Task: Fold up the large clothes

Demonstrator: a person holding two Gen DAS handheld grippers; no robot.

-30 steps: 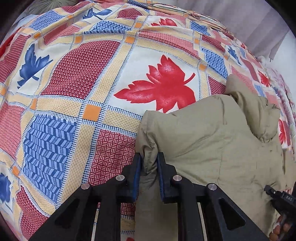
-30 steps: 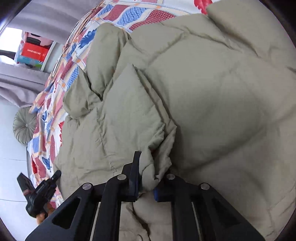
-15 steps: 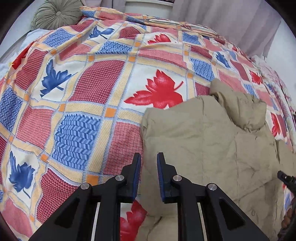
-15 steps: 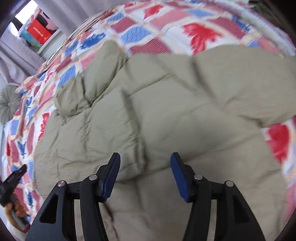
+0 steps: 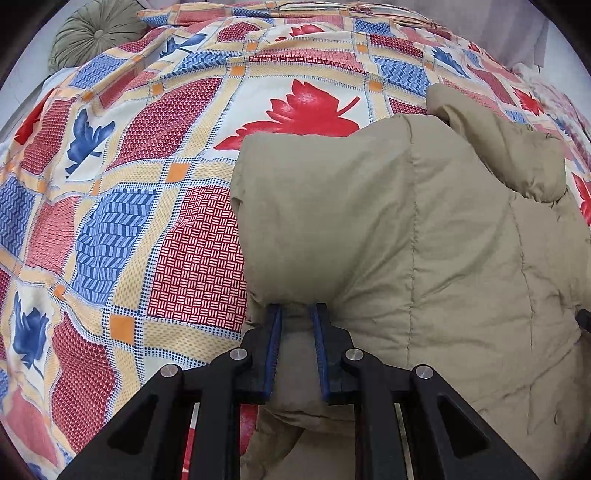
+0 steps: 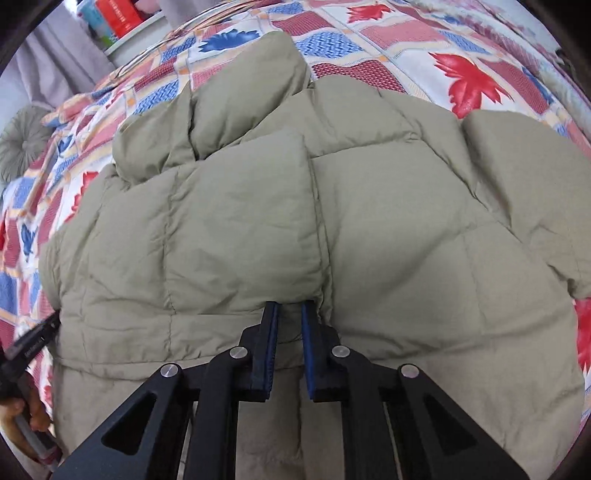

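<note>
while your left black two-finger gripper with blue pads sits at the near left hem of the puffy khaki quilted down jacket, its jaws stand narrow with a bulge of jacket fabric between the tips; it looks like a pinch, though the padding hides the actual contact. from this side the jacket lies on the red, blue and cream leaf-patterned bedspread, towards the bed's right side, its left panel rounded over as if a sleeve is tucked in. a round olive pleated cushion rests at the far left corner of the bed.

through the right wrist camera, your right black two-finger gripper with blue pads is likewise narrow at the hem, near the front opening, tips under the puffy edge. one sleeve lies out towards the bed's right edge, the hood bunched at the far end. i judge you're early: sides partly gathered, the bottom-to-top fold and the right sleeve left.
</note>
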